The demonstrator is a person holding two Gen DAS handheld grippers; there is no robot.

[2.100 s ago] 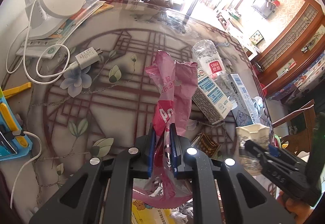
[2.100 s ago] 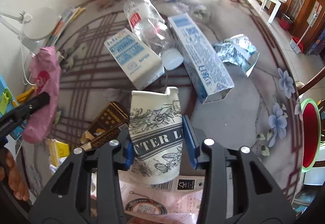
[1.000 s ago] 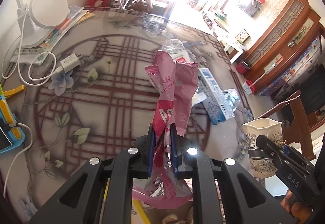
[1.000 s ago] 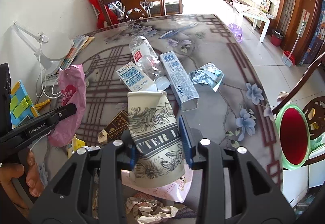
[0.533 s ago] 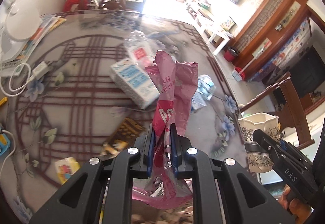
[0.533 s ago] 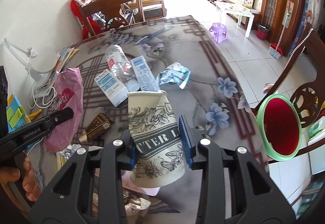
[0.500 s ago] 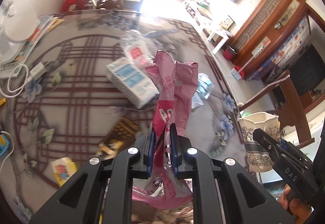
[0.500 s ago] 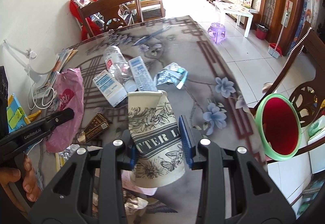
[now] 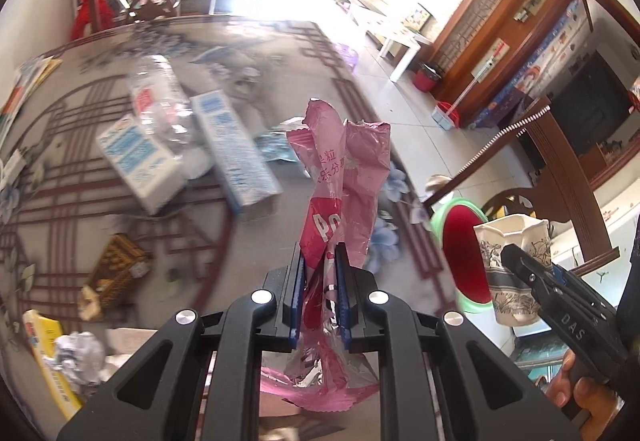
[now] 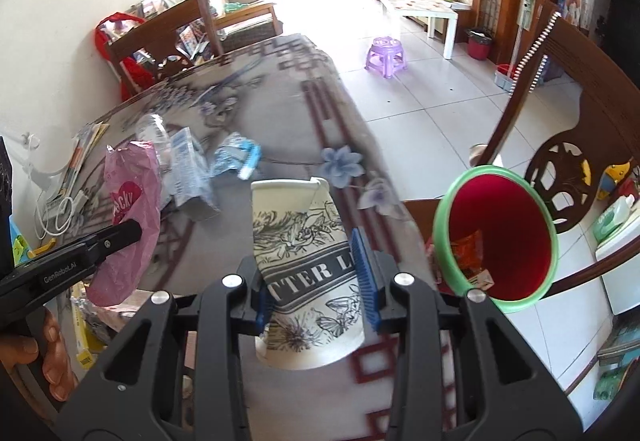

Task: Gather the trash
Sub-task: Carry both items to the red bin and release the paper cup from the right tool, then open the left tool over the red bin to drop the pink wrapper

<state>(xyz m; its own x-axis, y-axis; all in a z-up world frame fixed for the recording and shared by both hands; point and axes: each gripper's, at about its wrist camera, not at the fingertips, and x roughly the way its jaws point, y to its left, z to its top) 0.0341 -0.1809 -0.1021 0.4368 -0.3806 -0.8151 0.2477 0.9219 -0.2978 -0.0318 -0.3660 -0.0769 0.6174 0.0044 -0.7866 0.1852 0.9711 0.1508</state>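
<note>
Trash lies over the patterned table (image 9: 248, 237) and in both grippers. From the left wrist view, the left gripper (image 9: 320, 293) has its blue pads pinched tight on a crumpled pink wrapper (image 9: 344, 177), which stands up from the jaws and hangs out below them. On the table behind it lie a clear plastic bottle (image 9: 154, 97), a white and blue carton (image 9: 136, 161), a long blue and white box (image 9: 234, 151), a brown packet (image 9: 114, 269), a yellow packet (image 9: 46, 357) and a ball of foil (image 9: 76, 355). At the right edge the right gripper (image 9: 520, 269) grips a printed paper cup (image 9: 510, 261) just in front of a green-rimmed red bin (image 9: 460, 249).

From the right wrist view, the right gripper (image 10: 318, 281) is partly closed, its pads pressing the sides of the paper cup (image 10: 304, 261), which tilts with its torn rim up. The bin (image 10: 496, 237) stands just beside the table edge on the right, with an orange wrapper (image 10: 470, 253) inside. At left the left gripper (image 10: 116, 237) holds the pink wrapper (image 10: 128, 209) above the table (image 10: 288, 121), a hand (image 10: 52, 353) on its handle
</note>
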